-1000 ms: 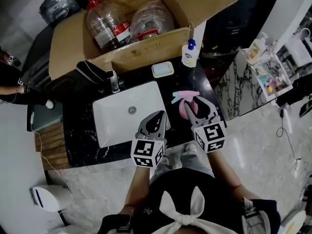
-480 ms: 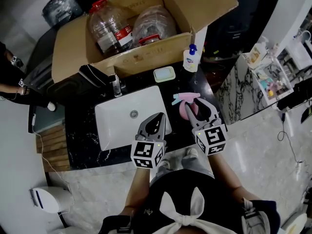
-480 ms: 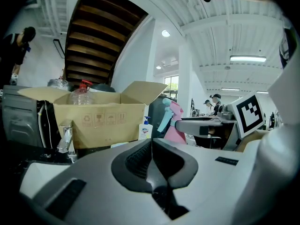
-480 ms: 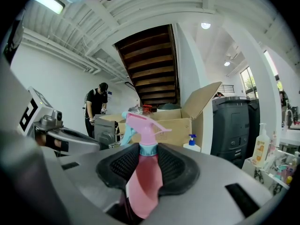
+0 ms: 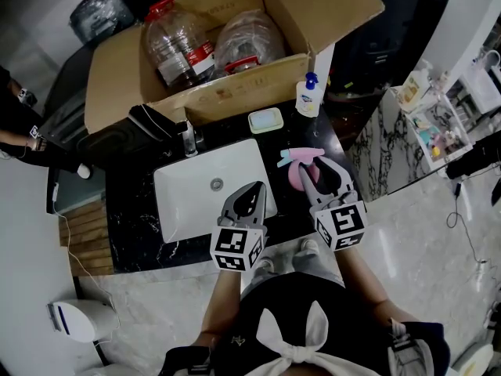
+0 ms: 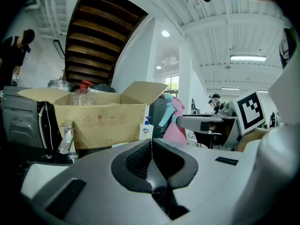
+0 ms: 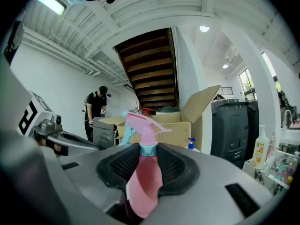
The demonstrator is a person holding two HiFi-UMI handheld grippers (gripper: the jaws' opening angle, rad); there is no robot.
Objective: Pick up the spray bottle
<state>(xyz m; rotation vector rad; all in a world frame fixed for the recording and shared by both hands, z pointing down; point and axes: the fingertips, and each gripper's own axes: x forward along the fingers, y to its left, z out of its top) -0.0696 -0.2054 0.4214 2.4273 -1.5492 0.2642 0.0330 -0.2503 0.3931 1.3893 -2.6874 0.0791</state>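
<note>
1. The right claw (image 5: 313,171) is closed on the pink spray bottle (image 7: 140,182). Its pads press the body just under the teal collar. Gripping below the wider trigger head should, I judge, stop the bottle sliding down through the jaws when it is raised.
2. The bottle stands upright over the black surface (image 5: 133,225), just right of the white sink (image 5: 184,202), with its nozzle turned toward the sink.
3. The left claw (image 6: 151,144) has its jaws pressed together with nothing between them. It hangs near the sink's front edge, apart from the bottle, probably parked because one claw is enough for this lift.
4. The bottle's base is covered by the right claw in every view, so I cannot tell whether it rests on the surface or has left it.
5. The cardboard box (image 5: 235,84) behind the sink holds clear plastic jugs, and its walls hide their lower parts.
</note>
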